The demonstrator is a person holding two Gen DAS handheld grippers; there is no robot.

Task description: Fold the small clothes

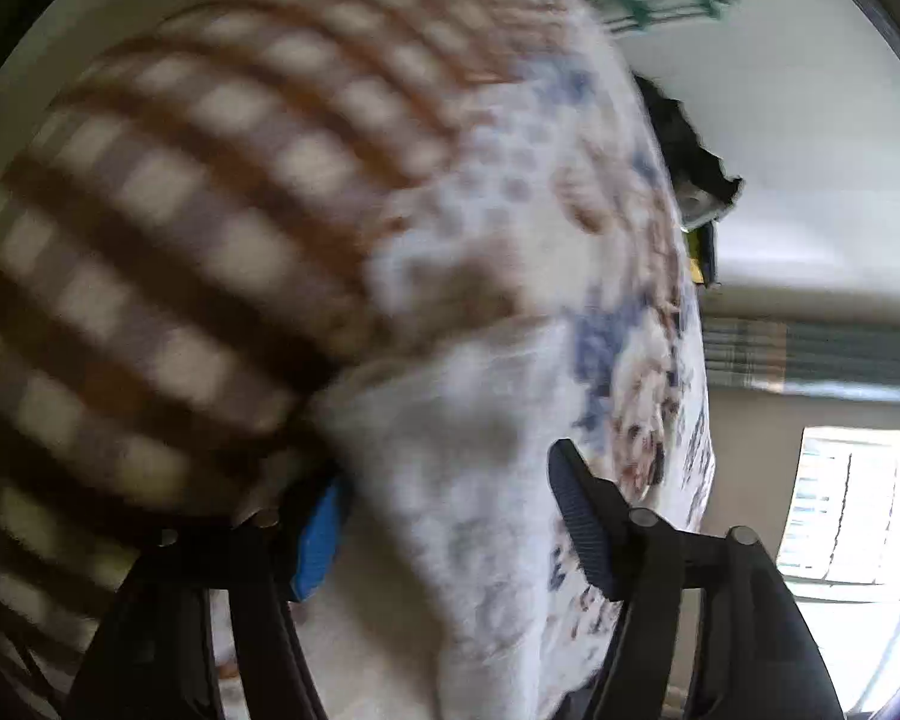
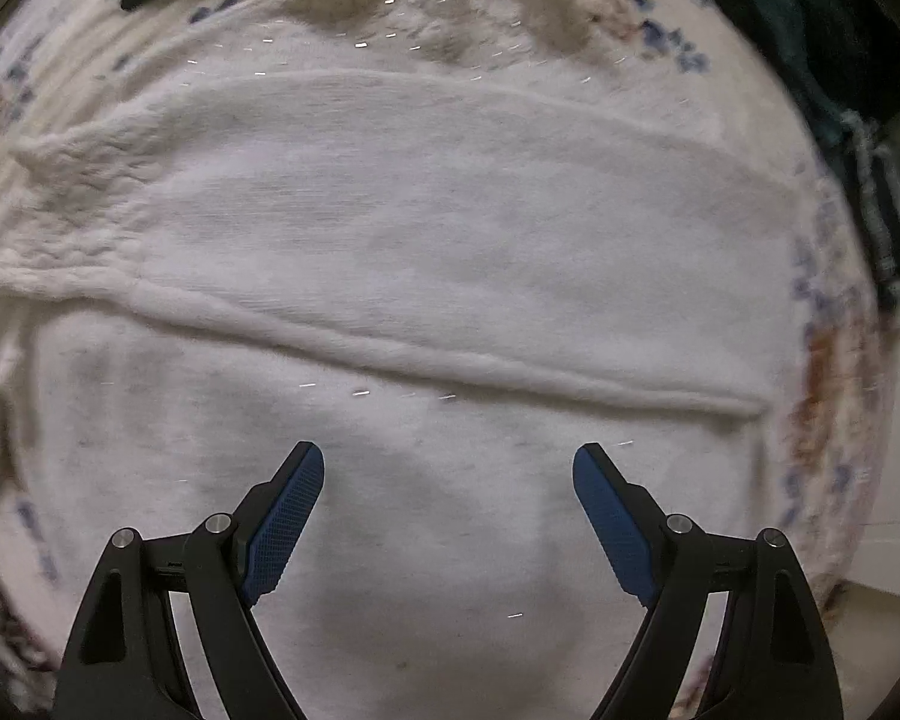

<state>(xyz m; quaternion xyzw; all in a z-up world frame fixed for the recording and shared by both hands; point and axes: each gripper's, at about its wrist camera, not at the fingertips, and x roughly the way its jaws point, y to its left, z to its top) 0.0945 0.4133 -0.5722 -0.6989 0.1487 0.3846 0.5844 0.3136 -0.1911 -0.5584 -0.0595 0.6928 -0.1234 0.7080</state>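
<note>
Left wrist view: the left gripper [image 1: 450,516] stands released, fingers spread, with blurred white cloth [image 1: 450,450] bulging between them; beside that cloth lies a brown checked fabric [image 1: 168,240].

Right wrist view: the right gripper [image 2: 448,516] hangs released over the white garment [image 2: 426,276], spread flat with one fold ridge across it, a dark garment [image 2: 834,60] beyond. A careless pinch here would likely drag that fold askew.

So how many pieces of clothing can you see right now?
3, possibly more hidden. A white knit garment lies flat under the right gripper, dark green clothing sits at its top right, and a brown checked garment fills the left camera's view.
</note>
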